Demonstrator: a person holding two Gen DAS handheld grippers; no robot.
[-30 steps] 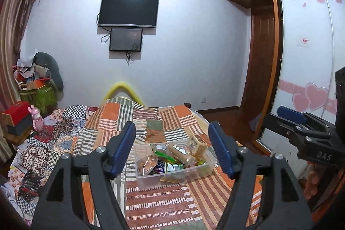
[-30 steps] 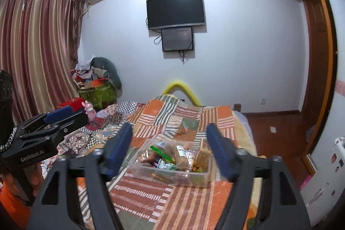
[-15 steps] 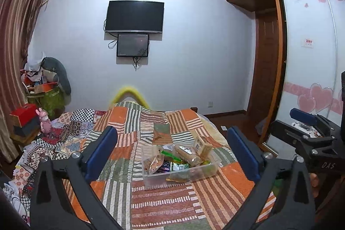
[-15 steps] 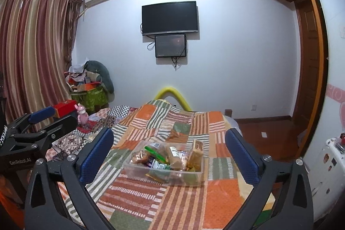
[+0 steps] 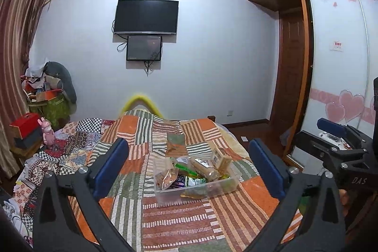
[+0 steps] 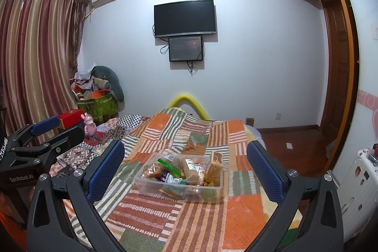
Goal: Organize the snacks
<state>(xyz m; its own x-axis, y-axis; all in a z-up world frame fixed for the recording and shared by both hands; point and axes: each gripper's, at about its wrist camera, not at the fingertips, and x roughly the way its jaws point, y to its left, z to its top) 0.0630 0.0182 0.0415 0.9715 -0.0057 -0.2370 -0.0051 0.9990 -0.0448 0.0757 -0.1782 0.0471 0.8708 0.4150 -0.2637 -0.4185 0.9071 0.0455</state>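
A clear plastic bin [image 5: 232, 183] [image 6: 144, 183] sits on the patchwork bedspread [image 5: 179, 221] [image 6: 196, 214], full of several snack packets, among them a tan box [image 5: 221, 158] [image 6: 213, 163] standing at its right end and a green stick pack [image 5: 185, 168] [image 6: 169, 163]. My left gripper [image 5: 189, 169] hangs wide open in front of the bin with nothing between its blue pads. My right gripper [image 6: 185, 165] is likewise wide open and empty, short of the bin. Each gripper shows at the edge of the other's view.
The bed runs away toward a white wall with a television [image 5: 146, 16] and a smaller screen under it. Clutter, a red box [image 5: 24, 123] and a pink toy [image 5: 48, 131] lie at the left by the curtain. A wardrobe with heart stickers [image 5: 340, 86] and a wooden door stand right.
Both grippers' jaws spread from partly closed to wide open. The hands stayed about where they were, and the bin has not moved.
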